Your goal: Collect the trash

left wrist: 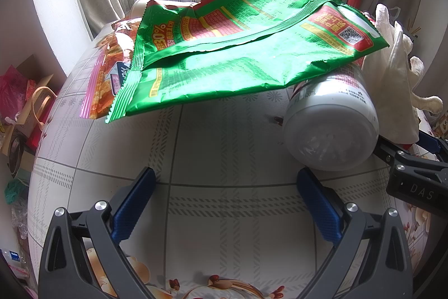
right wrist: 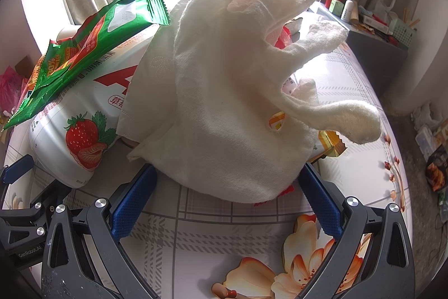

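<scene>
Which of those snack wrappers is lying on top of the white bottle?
The green foil wrapper: it drapes over the white strawberry bottle lying on its side, while the orange snack bag lies flat on the table.

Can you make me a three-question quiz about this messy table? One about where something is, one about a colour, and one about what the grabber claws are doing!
1. Where does the green snack bag lie?
A. draped over the white bottle
B. on the floor
C. inside a box

2. What fruit picture is on the white bottle?
A. a yellow banana
B. a red strawberry
C. a purple grape

3. How is the left gripper?
A. shut on the bag
B. shut on the white glove
C. open, holding nothing

Answers:
1 A, the bag's edge rests on top of the bottle.
2 B, the right wrist view shows a red strawberry.
3 C, its blue pads stand apart over the tablecloth.
</scene>
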